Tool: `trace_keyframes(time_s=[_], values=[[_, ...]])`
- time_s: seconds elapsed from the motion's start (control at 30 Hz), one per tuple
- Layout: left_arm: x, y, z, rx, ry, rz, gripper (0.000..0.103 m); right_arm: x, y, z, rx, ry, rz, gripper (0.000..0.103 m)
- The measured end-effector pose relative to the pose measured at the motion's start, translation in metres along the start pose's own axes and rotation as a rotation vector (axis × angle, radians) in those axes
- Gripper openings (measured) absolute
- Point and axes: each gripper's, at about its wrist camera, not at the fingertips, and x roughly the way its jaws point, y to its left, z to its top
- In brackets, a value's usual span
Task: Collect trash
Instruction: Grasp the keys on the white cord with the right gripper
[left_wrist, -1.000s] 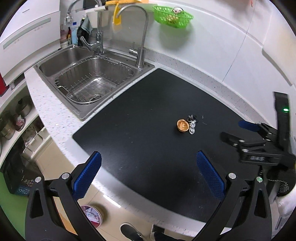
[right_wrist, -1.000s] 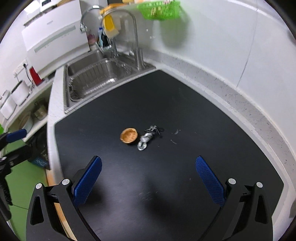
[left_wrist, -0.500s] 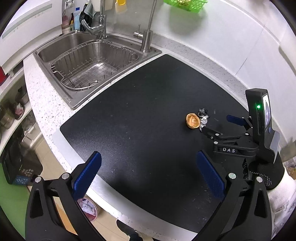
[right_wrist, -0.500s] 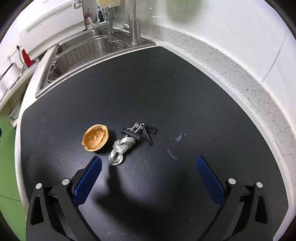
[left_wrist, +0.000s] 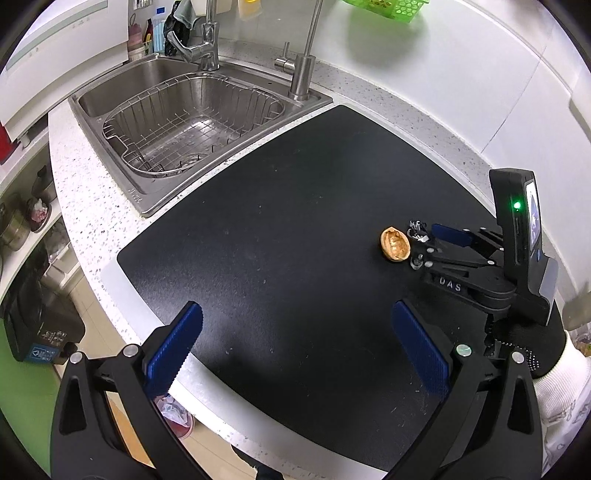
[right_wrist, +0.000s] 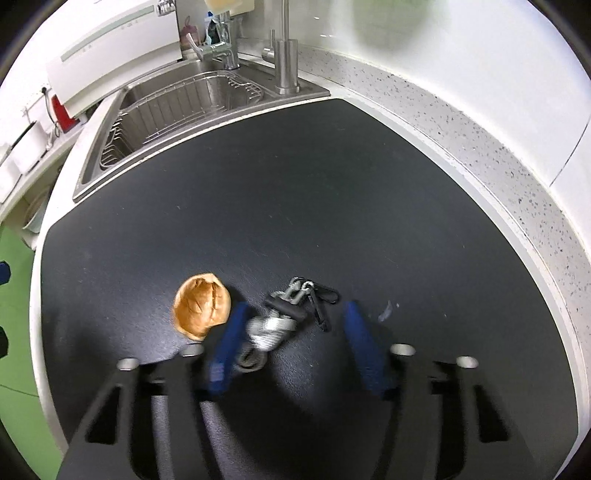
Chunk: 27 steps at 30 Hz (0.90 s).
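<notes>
Black counter mat (right_wrist: 332, 192) beside the sink: your right gripper (right_wrist: 295, 328) was closing astride the cord bundle (right_wrist: 273, 328), whose length ran diagonally between the pads, not yet pinched. Walnut shell (right_wrist: 202, 310) lay just outside its left pad; your left gripper (left_wrist: 295, 347) hung spread and empty, well apart.

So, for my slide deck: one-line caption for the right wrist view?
Right claw closing around a cord-and-clip bundle beside a walnut shell on the black mat.

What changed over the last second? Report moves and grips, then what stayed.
The right claw came down over the cord-and-clip bundle; it is closing around it, not yet gripping. The left claw stayed open and empty. The walnut shell and black mat stayed put.
</notes>
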Motion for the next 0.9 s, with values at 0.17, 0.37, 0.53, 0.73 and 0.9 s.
trace_keyframes(time_s=[0.17,0.37,0.53,0.73,0.9], values=[[0.001,-0.005,0.001,0.007,-0.001,-0.009,0.1,-0.002,-0.004,0.002,0.022,0.017,0.013,0.025],[0.003,-0.015,0.006,0.023,-0.007,-0.019,0.1,-0.019,-0.012,-0.002,0.036,0.004,0.008,0.025],[0.011,-0.03,0.012,0.044,-0.003,-0.037,0.1,-0.049,-0.023,-0.004,0.051,-0.032,0.011,0.025],[0.027,-0.052,0.02,0.089,0.011,-0.065,0.1,-0.084,-0.041,-0.009,0.085,-0.064,0.025,0.025],[0.048,-0.072,0.028,0.118,0.038,-0.081,0.1,-0.104,-0.054,-0.014,0.105,-0.082,0.015,0.025]])
